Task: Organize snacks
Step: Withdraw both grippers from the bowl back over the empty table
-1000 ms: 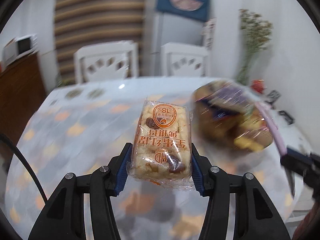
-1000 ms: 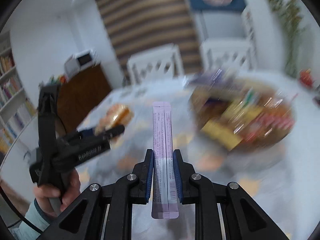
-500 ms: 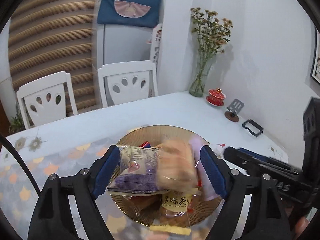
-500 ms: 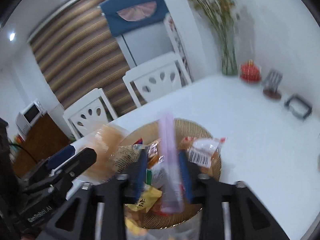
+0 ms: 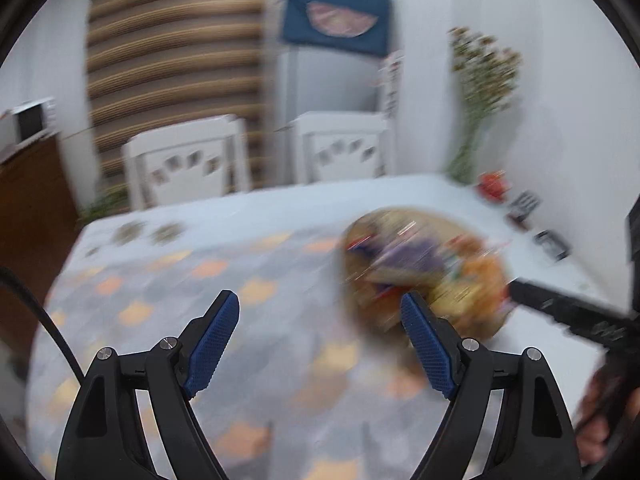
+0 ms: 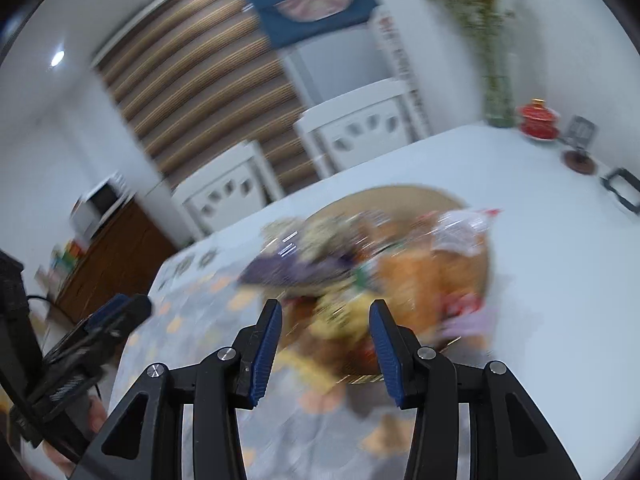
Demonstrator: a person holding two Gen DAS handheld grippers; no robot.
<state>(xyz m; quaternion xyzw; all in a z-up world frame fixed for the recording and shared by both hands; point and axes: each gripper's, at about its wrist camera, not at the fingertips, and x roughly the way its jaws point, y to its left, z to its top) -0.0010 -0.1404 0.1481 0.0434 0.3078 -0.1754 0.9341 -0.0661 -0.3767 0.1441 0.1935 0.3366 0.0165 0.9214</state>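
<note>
The snacks (image 6: 384, 276) are lying heaped and blurred in the round woven tray (image 6: 420, 196), which is sitting on the counter (image 5: 248, 216) where the patterned cloth (image 5: 168, 280) is meeting the bare white top. The right gripper (image 6: 326, 340) is hovering just before the tray, its jaws having just been opening, with nothing between them. The left gripper (image 5: 320, 340) is hanging over the cloth beside the tray, jaws spread wide and empty.

Black left claw (image 5: 320, 312) and right claw (image 6: 325, 320), blue ribbed pads (silver screws), black cable (image 5: 36, 316)
</note>
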